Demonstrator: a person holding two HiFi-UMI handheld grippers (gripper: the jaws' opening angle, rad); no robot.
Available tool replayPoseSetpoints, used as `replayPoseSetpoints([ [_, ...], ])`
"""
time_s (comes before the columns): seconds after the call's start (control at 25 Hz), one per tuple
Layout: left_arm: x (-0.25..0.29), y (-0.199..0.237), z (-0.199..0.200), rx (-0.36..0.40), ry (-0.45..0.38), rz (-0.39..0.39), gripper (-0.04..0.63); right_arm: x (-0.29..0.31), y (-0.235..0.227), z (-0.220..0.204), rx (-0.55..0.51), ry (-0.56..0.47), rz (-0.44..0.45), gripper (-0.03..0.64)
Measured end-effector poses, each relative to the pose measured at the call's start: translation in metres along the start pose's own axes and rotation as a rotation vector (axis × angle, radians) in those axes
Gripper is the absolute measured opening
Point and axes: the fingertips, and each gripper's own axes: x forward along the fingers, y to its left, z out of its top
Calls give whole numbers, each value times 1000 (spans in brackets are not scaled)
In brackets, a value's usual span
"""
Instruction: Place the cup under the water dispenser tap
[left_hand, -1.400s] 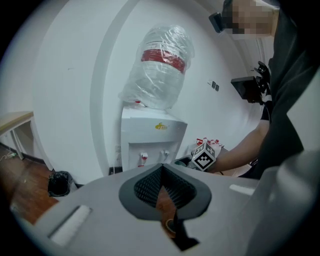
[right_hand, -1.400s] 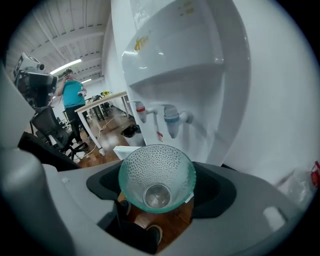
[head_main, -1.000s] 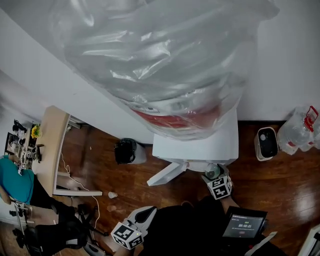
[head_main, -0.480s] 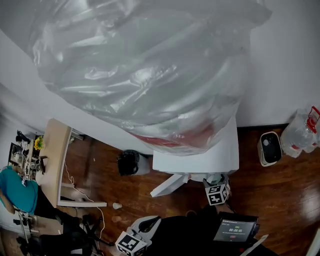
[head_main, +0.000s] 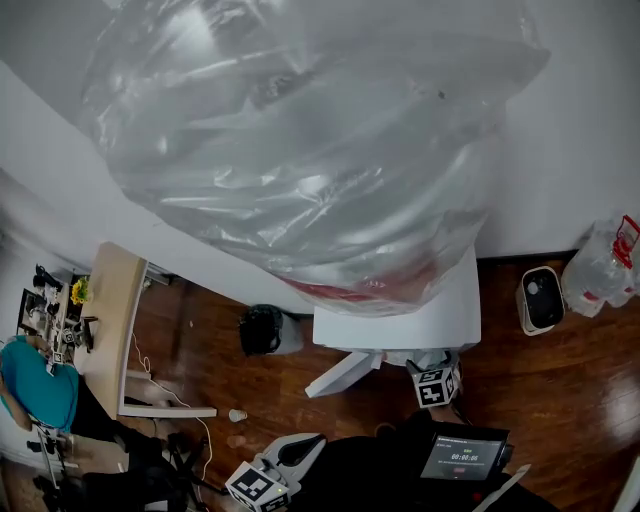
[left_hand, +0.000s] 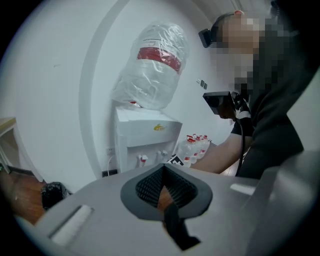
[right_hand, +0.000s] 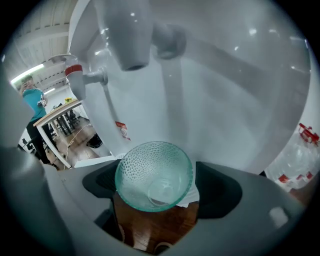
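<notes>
A clear green-tinted glass cup (right_hand: 154, 175) stands upright below the white tap (right_hand: 131, 45) of the white water dispenser (head_main: 400, 315), seen in the right gripper view. My right gripper (right_hand: 160, 184) has a jaw on either side of the cup. Its jaws are opening, and the pads stand just off the glass. In the head view its marker cube (head_main: 435, 385) sits against the dispenser's front. A red tap (right_hand: 75, 75) is to the left. My left gripper (left_hand: 162, 167) hangs back and low, its pads meeting at the tips with nothing held; the head view shows the left gripper (head_main: 275, 475) at the bottom.
A big plastic-wrapped water bottle (head_main: 310, 140) on the dispenser fills the head view. A black bin (head_main: 262, 328) stands to the dispenser's left, with a small white appliance (head_main: 540, 298) and spare bottles (head_main: 600, 265) to its right. A desk (head_main: 110, 320) and a seated person (head_main: 35, 385) are far left.
The right gripper with the cup has moved in closer under the dispenser's front. The left gripper has shifted a little.
</notes>
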Motion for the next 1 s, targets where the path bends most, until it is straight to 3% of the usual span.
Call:
replayPoseSetpoints([
  [0.2,-12,0,46,18,-83,53,12,-23,11,-10,-12,61,67,466],
  [0.32,-14,0,61,20,-70,78,12,-47,10,-15,0,104,96,465],
  [0.44,-19,-9,67,-6,-47,98,12,-84,15,-8,-8,109,151,395],
  [0.56,-21,-25,80,-22,-62,76,12,-124,21,10,-56,83,246,366],
  [0.68,-26,-40,96,-15,-56,49,12,-184,46,35,-99,72,455,263],
  [0.76,-31,-46,110,-16,-73,52,12,-227,56,52,-145,60,543,220],
  [1.0,-15,-52,149,-28,-201,98,12,-322,43,129,-184,-107,607,2],
])
